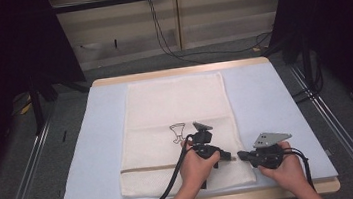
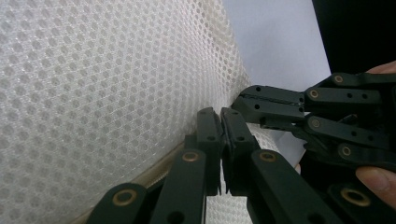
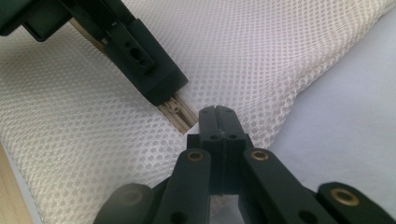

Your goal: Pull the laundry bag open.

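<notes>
You have the white honeycomb-mesh laundry bag lying flat mid-table on the pale blue foam mat, with your left gripper pinching its beige zipper and your right gripper pinching the near right edge, apparently bracing the bag for zipping.

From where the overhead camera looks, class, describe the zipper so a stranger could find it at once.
On the pale blue table mat lies a white mesh laundry bag. Near its front edge runs a beige zipper, a thin tan line across the white netting; both grippers meet at its right end.
</notes>
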`<action>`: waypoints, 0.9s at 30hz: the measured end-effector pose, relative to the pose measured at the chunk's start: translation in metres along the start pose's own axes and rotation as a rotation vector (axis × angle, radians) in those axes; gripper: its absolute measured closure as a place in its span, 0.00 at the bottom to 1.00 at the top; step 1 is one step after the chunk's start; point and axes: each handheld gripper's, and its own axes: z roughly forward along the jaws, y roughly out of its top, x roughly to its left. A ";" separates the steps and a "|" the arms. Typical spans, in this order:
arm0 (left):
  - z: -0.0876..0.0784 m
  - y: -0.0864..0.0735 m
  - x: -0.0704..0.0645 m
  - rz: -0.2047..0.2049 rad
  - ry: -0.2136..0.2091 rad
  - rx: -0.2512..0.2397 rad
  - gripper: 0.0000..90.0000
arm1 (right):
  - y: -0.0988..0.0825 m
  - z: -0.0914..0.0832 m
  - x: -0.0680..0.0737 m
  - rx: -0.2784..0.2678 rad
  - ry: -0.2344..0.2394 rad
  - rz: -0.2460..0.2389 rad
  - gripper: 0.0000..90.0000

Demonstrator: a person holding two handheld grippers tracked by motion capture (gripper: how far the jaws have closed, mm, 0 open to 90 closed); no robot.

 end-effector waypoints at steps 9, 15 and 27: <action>-0.006 0.000 0.005 0.009 -0.012 0.008 0.97 | -0.001 0.000 -0.001 -0.004 0.003 0.005 1.00; -0.011 0.000 0.006 0.013 -0.013 0.010 0.97 | -0.001 0.000 -0.001 -0.005 0.005 0.007 1.00; -0.020 0.000 0.011 0.008 -0.005 0.016 0.97 | -0.001 0.000 -0.001 -0.006 0.009 0.010 1.00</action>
